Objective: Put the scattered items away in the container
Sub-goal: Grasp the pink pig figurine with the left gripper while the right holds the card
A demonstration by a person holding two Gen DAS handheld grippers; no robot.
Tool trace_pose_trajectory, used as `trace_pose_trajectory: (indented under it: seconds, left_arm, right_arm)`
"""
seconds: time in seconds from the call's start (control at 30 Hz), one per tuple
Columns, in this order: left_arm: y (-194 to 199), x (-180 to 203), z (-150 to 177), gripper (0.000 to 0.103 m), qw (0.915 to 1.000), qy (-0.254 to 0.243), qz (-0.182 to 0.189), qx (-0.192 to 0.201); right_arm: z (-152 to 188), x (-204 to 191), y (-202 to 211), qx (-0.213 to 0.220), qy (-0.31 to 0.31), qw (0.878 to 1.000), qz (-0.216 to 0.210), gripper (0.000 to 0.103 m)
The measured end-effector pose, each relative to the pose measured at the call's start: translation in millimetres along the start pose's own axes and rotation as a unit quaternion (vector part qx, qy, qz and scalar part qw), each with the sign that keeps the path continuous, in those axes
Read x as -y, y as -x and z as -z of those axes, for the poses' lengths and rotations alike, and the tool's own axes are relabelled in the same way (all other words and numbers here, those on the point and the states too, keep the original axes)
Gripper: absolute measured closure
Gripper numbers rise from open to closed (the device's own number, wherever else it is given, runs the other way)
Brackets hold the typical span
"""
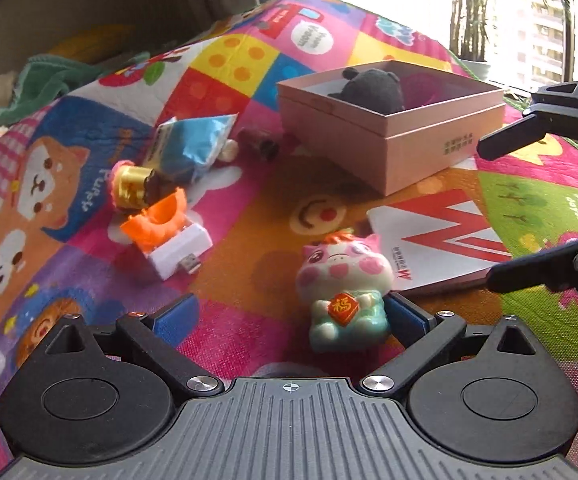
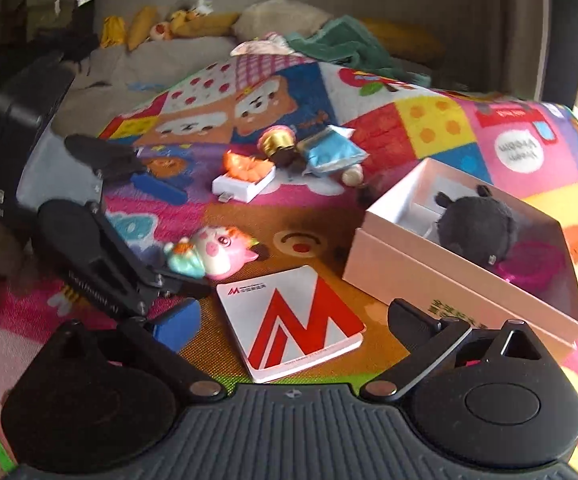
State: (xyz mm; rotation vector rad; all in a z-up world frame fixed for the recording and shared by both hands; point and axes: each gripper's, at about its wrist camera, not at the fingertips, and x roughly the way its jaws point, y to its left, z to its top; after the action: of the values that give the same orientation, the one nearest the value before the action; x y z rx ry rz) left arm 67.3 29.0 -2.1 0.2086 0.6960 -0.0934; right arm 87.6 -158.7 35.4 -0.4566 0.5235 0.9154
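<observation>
Your work surface is the patchwork cartoon play mat (image 1: 249,200), bright squares of pink, orange and blue.

On it sits the open pink cardboard box (image 1: 417,152), the container. Already inside: a black plush toy (image 1: 373,86) and something magenta (image 2: 529,268) beside it, too hidden to name. So the job is under way, most of it left.

Still out, largest first: the flat white booklet with a red M logo (image 2: 297,320), just beside the box; a blue foil pouch (image 1: 193,140); a white box carrying an orange piece (image 1: 169,232); the pink-and-teal glossy pig figurine (image 1: 345,288); a gold-wrapped pink-topped item (image 1: 129,188); a small dark brown cylinder (image 1: 261,144) near the box corner.

Your left gripper (image 1: 289,316) stands spread wide, the pig between its fingers, nearly against the right blue pad, not pinched. Your right gripper (image 2: 293,320) gapes wide over the booklet, holding nothing.

Judgement: pig is your next pick-up.
</observation>
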Motion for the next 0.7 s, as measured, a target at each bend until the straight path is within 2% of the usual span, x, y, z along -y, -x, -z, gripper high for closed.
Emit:
trace_pose_trajectory:
  seconds: [0.13, 0.23, 0.33, 0.37, 0.43, 0.57, 0.7]
  left_arm:
    - [-2, -22, 6, 0.002, 0.9973, 0.062, 0.037, -0.012]
    - [-2, -33, 8, 0.001, 0.9942, 0.096, 0.048, -0.006]
    - [-2, -33, 8, 0.0, 0.9939, 0.098, 0.051, -0.002]
    - [-2, -33, 8, 0.0, 0.9937, 0.099, 0.052, -0.002]
    - [-1, -35, 8, 0.0, 0.9929, 0.104, 0.057, 0.0]
    - [1, -38, 9, 0.0, 0.991, 0.113, 0.071, 0.004]
    - [6, -32, 5, 0.0, 0.985, 0.112, 0.131, 0.005]
  right_arm:
    - [-6, 4, -28, -0.014, 0.035, 0.999, -0.022, 0.001]
    - [-6, 15, -46, -0.034, 0.016, 0.998, -0.053, 0.001]
    - [-6, 24, -53, -0.045, -0.026, 0.996, -0.078, 0.003]
    - [-6, 26, -54, -0.048, -0.042, 0.995, -0.077, 0.004]
    - [-5, 22, -49, -0.048, -0.053, 0.995, -0.063, 0.013]
    - [4, 15, -30, -0.044, -0.067, 0.996, -0.049, 0.018]
    - [22, 12, -1, -0.036, -0.092, 0.995, -0.006, 0.019]
